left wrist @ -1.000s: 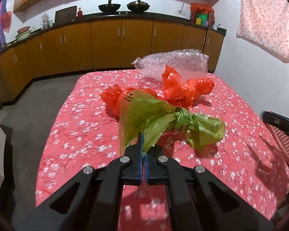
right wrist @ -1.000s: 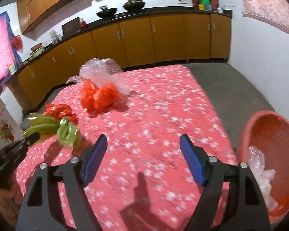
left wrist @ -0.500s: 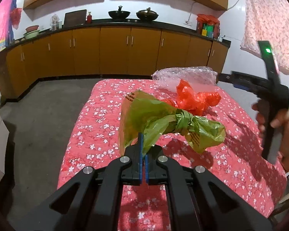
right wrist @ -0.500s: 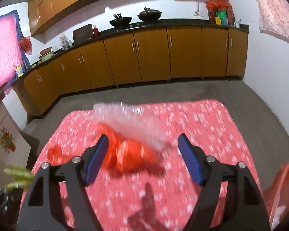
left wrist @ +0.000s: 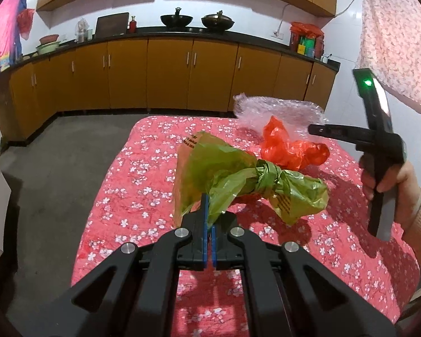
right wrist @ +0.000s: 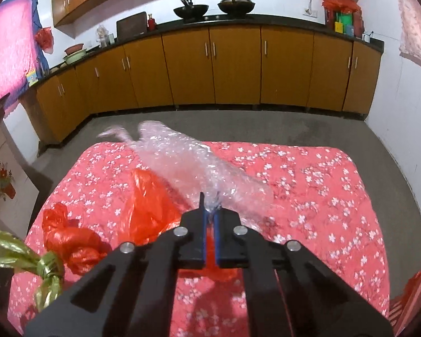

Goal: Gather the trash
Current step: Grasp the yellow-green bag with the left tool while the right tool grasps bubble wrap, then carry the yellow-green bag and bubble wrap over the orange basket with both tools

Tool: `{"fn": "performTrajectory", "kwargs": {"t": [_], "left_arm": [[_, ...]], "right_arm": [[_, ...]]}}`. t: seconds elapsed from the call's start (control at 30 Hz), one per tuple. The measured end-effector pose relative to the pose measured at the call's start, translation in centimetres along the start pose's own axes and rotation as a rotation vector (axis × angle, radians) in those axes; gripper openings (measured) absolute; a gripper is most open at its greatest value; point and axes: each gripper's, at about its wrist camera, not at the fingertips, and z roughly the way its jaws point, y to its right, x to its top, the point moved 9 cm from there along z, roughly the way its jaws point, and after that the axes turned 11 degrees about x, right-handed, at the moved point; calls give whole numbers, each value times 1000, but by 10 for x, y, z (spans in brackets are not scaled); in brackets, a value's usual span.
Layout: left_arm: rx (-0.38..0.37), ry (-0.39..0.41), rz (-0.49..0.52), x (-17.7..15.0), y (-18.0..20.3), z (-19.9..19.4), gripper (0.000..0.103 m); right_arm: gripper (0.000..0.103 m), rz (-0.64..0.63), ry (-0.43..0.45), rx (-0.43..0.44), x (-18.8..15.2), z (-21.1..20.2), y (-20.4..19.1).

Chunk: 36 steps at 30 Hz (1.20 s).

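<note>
The left gripper (left wrist: pixel 209 219) is clamped tight on a tail of the knotted green plastic bag (left wrist: pixel 247 179), which hangs clear above the table with the red flowered cloth (left wrist: pixel 143 179). The right gripper (right wrist: pixel 209 216) is pinched almost closed on an edge of the clear bubble wrap (right wrist: pixel 188 163), whose far end is blurred; an orange-red bag (right wrist: pixel 148 210) lies on the cloth just left of it and a second one (right wrist: pixel 70 241) nearer the cloth's left edge. Beyond the table, brown cabinets (left wrist: pixel 168 78) line the wall
</note>
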Motion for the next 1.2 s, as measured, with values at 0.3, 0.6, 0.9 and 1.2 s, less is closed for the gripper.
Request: {"fn": "performTrajectory", "kwargs": {"t": [0.3, 0.6, 0.9, 1.2], "left_arm": [[-2, 16, -8, 2, 12, -16, 1], [-14, 39, 6, 2, 29, -39, 1], [-21, 48, 28, 0, 45, -56, 1], [-23, 49, 52, -1, 60, -64, 1]], "right_arm": [[4, 35, 108, -41, 3, -68, 15], [4, 83, 94, -80, -28, -123, 31], [4, 124, 79, -88, -74, -170, 32], [4, 154, 69, -80, -108, -198, 33]]}}
